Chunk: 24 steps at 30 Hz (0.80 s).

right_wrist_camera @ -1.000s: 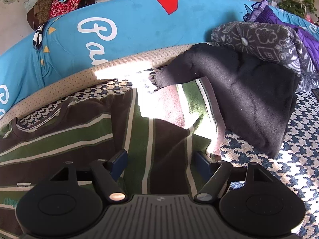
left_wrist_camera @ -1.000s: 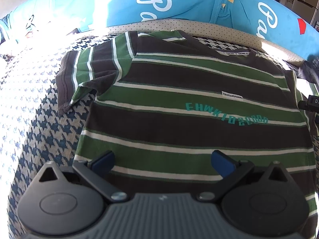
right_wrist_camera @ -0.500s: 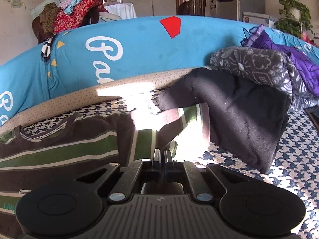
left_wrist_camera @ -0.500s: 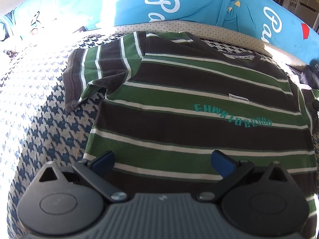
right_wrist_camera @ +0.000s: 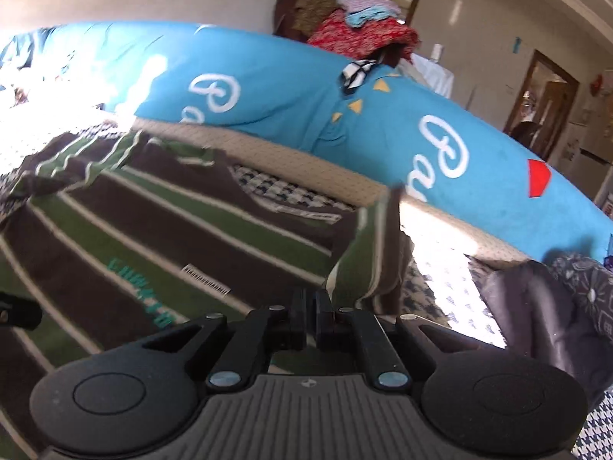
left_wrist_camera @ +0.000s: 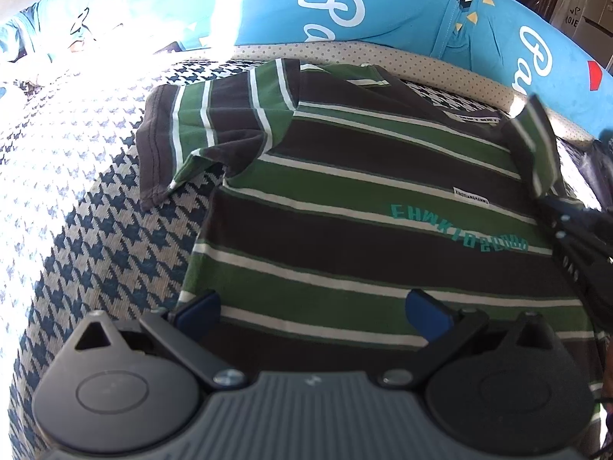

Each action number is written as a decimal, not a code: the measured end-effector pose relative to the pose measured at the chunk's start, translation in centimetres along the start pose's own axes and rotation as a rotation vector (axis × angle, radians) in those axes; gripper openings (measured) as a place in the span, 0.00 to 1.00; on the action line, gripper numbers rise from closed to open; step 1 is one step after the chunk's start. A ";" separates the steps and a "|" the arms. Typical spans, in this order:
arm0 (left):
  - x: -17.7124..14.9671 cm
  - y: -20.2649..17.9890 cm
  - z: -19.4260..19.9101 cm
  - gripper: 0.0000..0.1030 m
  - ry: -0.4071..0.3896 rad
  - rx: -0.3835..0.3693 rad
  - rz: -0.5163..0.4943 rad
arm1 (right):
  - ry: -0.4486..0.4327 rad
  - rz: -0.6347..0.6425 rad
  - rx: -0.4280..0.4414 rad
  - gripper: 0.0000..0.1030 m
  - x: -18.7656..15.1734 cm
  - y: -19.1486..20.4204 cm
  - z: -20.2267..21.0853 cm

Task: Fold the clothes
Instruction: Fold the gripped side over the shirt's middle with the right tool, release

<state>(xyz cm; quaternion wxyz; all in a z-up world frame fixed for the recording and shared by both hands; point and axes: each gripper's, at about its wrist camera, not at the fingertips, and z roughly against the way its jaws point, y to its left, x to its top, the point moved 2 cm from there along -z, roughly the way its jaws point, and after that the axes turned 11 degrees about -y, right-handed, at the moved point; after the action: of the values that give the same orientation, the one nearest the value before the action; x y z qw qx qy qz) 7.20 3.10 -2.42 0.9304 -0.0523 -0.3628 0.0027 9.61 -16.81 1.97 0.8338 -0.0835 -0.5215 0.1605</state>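
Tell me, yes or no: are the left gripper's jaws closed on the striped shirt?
No. The left gripper has its blue fingers spread wide apart above the striped shirt, pinching no fabric.

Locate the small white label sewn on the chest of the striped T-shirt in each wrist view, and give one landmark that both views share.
Left wrist view: the white label lies right of centre, just above the teal lettering on the striped T-shirt.
Right wrist view: the label lies left of centre, beside the same lettering.
Shared landmark: the blue cushion with white script behind the shirt.
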 end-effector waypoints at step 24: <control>1.3 4.8 0.2 1.00 -0.016 0.090 0.150 | 0.064 -0.108 0.117 0.38 0.2 1.2 0.3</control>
<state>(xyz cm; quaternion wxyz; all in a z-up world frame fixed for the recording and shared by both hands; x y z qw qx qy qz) 8.12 8.00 -1.88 0.9260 -0.0373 -0.3648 0.0893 9.18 -15.61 1.85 0.8611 -0.0115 -0.4879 0.1427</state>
